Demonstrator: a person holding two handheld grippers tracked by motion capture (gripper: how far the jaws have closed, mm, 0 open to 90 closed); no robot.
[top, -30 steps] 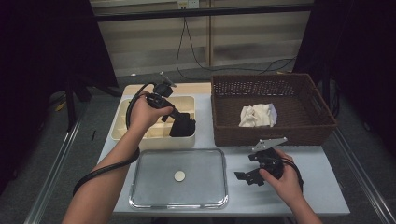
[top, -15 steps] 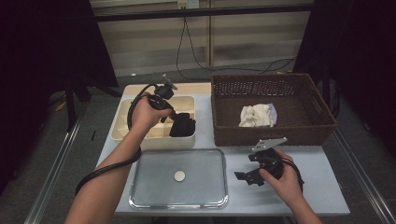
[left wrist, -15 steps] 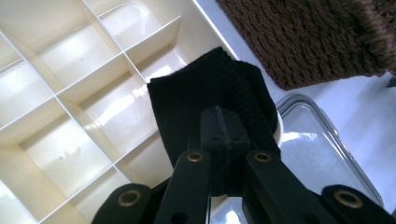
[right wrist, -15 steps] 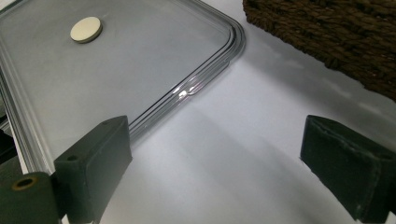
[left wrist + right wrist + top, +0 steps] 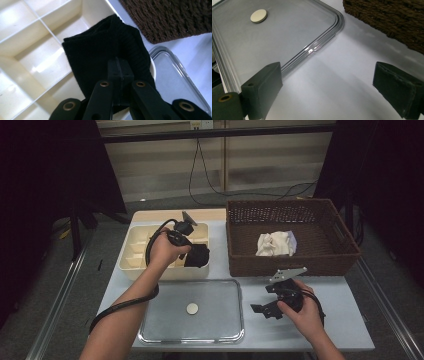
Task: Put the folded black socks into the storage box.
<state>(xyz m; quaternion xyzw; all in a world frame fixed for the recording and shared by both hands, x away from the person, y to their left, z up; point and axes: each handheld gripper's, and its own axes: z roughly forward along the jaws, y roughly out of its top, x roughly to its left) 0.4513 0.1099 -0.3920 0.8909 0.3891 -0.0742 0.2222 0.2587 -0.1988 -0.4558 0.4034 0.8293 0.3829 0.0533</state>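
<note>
A black knitted cloth (image 5: 100, 50) hangs over the right front compartment of a cream divided box (image 5: 135, 255), partly draped on its rim. My left gripper (image 5: 119, 67) has its jaws pressed together on the cloth's near edge. From above, the left gripper (image 5: 189, 249) reaches over the box with the black cloth (image 5: 198, 256) below it. My right gripper (image 5: 266, 300) rests on the table right of a clear tray (image 5: 220, 292). Seen along its own jaws, the right gripper (image 5: 325, 82) stands wide open with nothing between its pads.
A small pale disc (image 5: 192, 308) lies in the clear tray. A brown wicker basket (image 5: 290, 262) at the back right holds a crumpled white cloth (image 5: 274, 243). The table's edge runs close on the right, and a cable trails along my left forearm.
My left hand has sunk a little toward the cream box with the black cloth. The right hand has kept still.
</note>
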